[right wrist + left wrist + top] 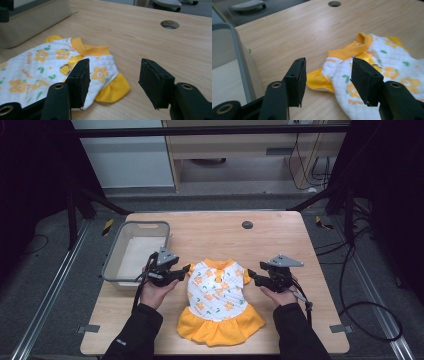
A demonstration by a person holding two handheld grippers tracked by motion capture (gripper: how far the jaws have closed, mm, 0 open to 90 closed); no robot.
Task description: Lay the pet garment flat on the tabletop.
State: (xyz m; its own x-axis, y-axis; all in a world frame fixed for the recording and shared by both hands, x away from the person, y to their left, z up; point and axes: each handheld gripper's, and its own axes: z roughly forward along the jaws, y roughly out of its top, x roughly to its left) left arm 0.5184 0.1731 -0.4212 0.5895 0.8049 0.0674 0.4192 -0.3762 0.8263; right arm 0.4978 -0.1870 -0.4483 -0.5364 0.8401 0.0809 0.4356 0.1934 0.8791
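Note:
A small white dress [216, 295] with orange flowers, an orange collar and an orange skirt lies flat on the wooden table [280, 237]. My left gripper [186, 269] is open beside the dress's left sleeve [318, 80], nothing pressed between its pads. My right gripper [251, 273] is open just off the right sleeve [113, 90], which lies loose on the table below its jaws. In the left gripper view the dress [384, 72] spreads behind the right pad [364, 81]. In the right gripper view the dress [50, 67] lies to the left of the pads.
A grey plastic bin [134, 252] stands at the table's left edge, close behind my left hand; its wall [242, 70] fills the left of the left gripper view. A round cable hole [247, 224] sits at the table's far middle. Black frame struts flank the table.

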